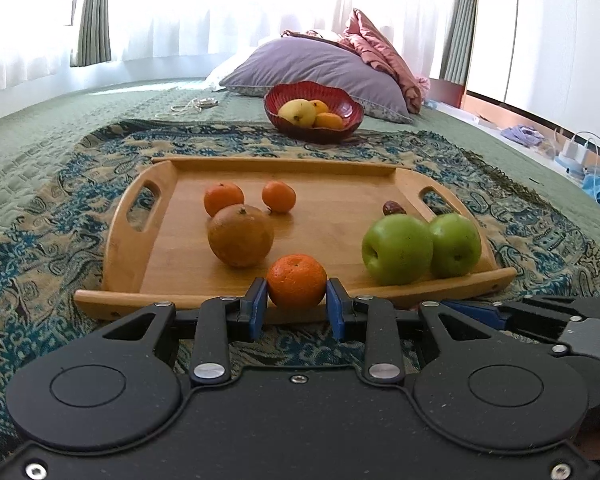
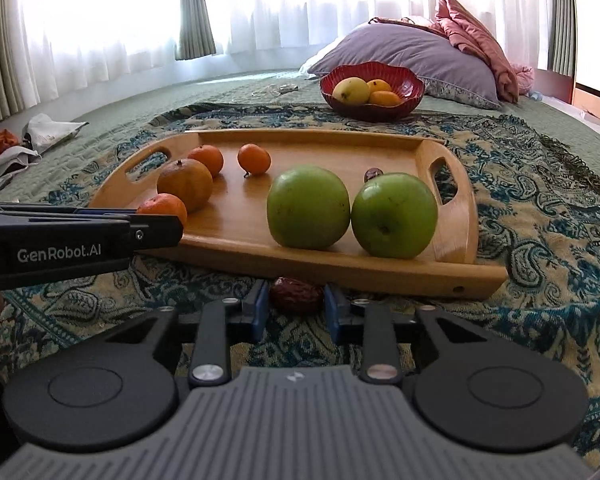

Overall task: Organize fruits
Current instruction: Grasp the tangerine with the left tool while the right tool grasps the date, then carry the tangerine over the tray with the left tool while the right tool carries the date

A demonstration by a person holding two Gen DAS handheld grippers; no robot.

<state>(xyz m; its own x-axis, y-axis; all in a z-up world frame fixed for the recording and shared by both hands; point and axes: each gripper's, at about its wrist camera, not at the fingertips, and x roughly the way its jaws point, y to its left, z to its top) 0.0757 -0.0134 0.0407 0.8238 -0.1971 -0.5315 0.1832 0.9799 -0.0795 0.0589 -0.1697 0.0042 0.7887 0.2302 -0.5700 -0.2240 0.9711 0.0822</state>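
Note:
My left gripper (image 1: 296, 300) is shut on a small mandarin (image 1: 296, 286) at the near edge of the wooden tray (image 1: 340, 168). On the tray lie two more mandarins (image 1: 223, 198), a larger brownish orange (image 1: 240, 236), two green apples (image 1: 396, 248) and a dark date (image 1: 394, 208). In the right wrist view my right gripper (image 2: 296, 304) is shut on another dark red date (image 2: 296, 299) that rests on the patterned cloth (image 2: 540, 216) just in front of the tray (image 2: 380, 270). The left gripper (image 2: 156, 232) comes in from the left with its mandarin (image 2: 162, 207).
A red bowl (image 1: 340, 98) with a yellow fruit and oranges stands behind the tray on the green bedspread. Pillows (image 1: 312, 64) lie further back. Crumpled bags (image 2: 48, 132) sit at the far left, and cables and chargers (image 1: 576, 148) are off the bed's right edge.

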